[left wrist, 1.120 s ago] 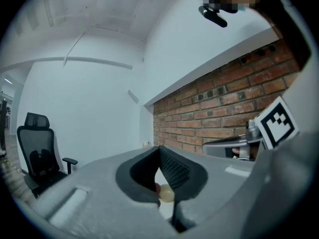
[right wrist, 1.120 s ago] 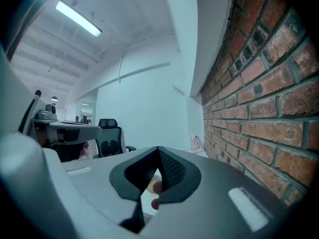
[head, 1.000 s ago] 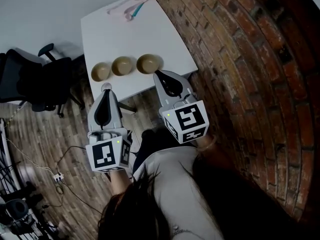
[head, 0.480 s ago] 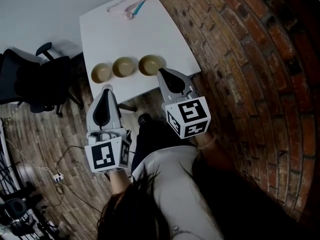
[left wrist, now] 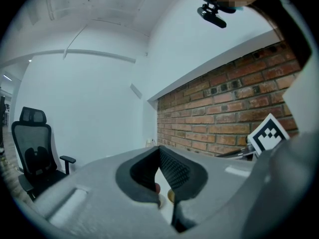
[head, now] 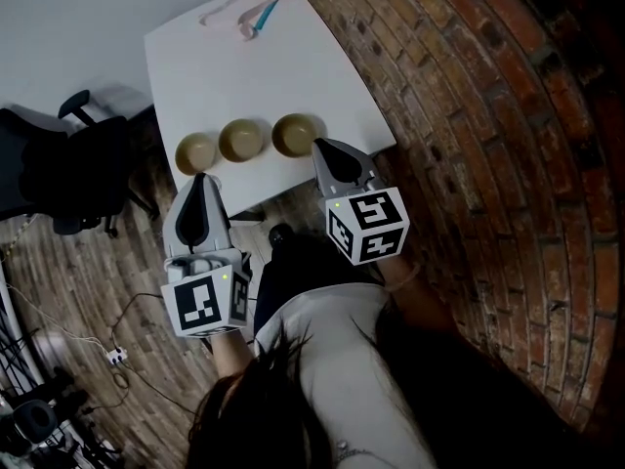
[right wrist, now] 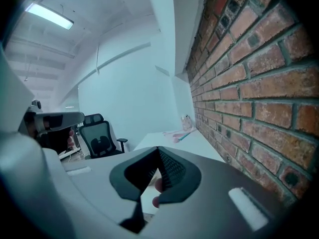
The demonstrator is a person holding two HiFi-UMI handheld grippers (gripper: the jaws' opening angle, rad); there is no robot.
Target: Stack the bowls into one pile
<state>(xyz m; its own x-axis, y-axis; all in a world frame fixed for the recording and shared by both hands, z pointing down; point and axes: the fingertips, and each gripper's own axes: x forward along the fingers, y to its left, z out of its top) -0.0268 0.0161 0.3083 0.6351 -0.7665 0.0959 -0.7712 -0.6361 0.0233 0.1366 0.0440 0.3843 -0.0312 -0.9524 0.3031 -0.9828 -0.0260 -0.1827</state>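
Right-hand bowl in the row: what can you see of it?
The right-hand bowl is round, olive-brown and plain, perhaps ceramic. It stands upright, looks empty and unstacked, at the right end of a row of three near the white table's front edge. The middle bowl sits close beside it; contact is unclear. The right gripper's tip overlaps its near rim in the head view.

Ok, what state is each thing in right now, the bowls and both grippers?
Left bowl: upright, empty, unstacked.
Middle bowl: upright, empty, unstacked.
Right bowl: upright, empty, unstacked.
Left gripper: fingers together, holding nothing.
Right gripper: fingers together, holding nothing, tip beside the right bowl.
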